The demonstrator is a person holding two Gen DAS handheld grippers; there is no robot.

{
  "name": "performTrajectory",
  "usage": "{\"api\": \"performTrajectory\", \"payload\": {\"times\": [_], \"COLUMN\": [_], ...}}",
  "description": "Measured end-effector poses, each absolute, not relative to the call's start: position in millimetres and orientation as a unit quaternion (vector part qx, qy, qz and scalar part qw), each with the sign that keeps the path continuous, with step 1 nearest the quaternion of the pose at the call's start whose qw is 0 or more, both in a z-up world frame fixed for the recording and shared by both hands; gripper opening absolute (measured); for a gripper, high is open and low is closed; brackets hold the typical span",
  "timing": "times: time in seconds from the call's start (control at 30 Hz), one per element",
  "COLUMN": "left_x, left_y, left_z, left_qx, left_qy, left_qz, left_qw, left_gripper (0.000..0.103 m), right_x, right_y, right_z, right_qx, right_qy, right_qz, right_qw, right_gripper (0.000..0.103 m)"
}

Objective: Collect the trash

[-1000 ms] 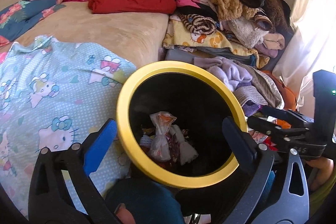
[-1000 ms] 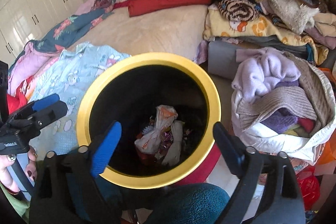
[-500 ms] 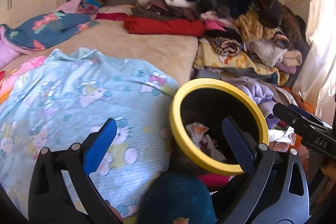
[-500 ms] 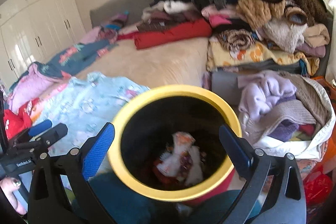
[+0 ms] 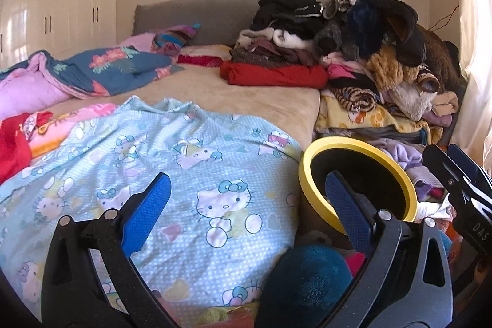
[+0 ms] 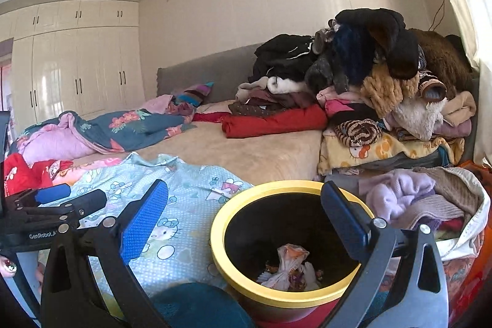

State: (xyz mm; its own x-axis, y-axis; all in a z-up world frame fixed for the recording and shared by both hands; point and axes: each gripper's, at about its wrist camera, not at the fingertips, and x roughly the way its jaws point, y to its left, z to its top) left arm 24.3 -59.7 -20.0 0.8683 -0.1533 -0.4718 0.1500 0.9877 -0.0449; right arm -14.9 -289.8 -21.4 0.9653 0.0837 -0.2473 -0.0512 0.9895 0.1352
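Both tools, the left tool [image 5: 246, 205] and the right tool [image 6: 246, 205], are held released and empty. Wrappers [image 6: 289, 269] are seen collected inside the yellow-rimmed bin [image 6: 246, 282], placed near the bed [image 6: 246, 152], presumably for easy dropping.

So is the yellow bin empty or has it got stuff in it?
Not empty. The yellow bin has crumpled wrappers lying at its bottom, far below the rim.

Crumpled wrappers [image 6: 289, 269] — inside yellow-rimmed bin [image 6: 221, 251]
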Motion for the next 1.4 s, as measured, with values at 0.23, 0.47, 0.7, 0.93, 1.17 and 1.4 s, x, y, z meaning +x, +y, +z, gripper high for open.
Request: {"api": "performTrajectory", "payload": {"times": [0.23,0.47,0.7,0.93,1.17,1.4], "left_x": [18,18,19,20,20,20], "left_y": [-59,-55,-53,-53,-54,-53], "left_z": [-17,-16,-17,-17,-17,-17], "left_qx": [-0.001,-0.008,-0.012,-0.010,-0.011,-0.011], "left_qy": [0.224,0.219,0.223,0.223,0.223,0.223], "left_qz": [-0.075,-0.071,-0.067,-0.065,-0.065,-0.065], "left_qw": [0.972,0.973,0.973,0.973,0.973,0.973], "left_gripper": [0.092,0.092,0.092,0.092,0.092,0.092], "right_x": [-17,-19,-19,-19,-19,-19], "right_y": [-291,-283,-281,-282,-282,-284], "right_z": [-23,-26,-27,-27,-28,-28], "right_qx": [0.067,0.052,0.050,0.051,0.053,0.053], "right_qy": [0.125,0.127,0.128,0.128,0.128,0.129], "right_qz": [0.021,0.024,0.026,0.025,0.026,0.026], "right_qw": [0.990,0.990,0.990,0.990,0.990,0.990], "right_gripper": [0.097,0.097,0.097,0.097,0.097,0.097]}}
